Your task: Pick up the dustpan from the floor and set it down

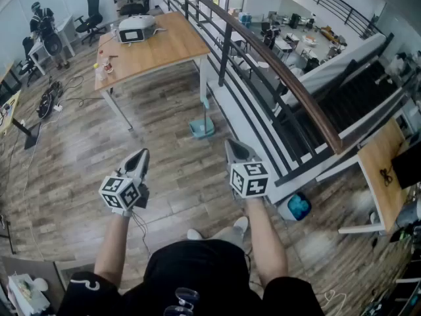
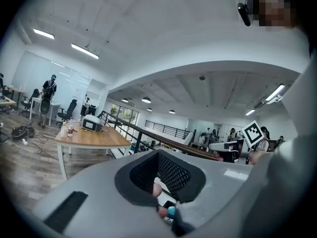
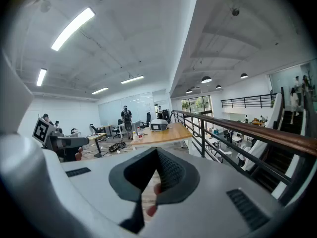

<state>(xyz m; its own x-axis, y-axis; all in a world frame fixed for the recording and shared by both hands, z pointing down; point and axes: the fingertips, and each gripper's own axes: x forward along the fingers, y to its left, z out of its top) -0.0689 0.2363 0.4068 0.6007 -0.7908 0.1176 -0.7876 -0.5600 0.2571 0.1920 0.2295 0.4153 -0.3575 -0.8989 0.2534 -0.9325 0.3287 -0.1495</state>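
The dustpan (image 1: 202, 128) sits small and far off in my head view. Its upright handle lines up with a leg of the table (image 1: 148, 48), and I cannot tell where one ends. A blue thing (image 1: 299, 207) at the foot of the railing (image 1: 276, 64) is too blurred to name. The desk (image 1: 385, 166) is cut off by the right edge. In the gripper views, the left gripper (image 2: 166, 180) and right gripper (image 3: 154, 178) block the floor below with their own bodies.
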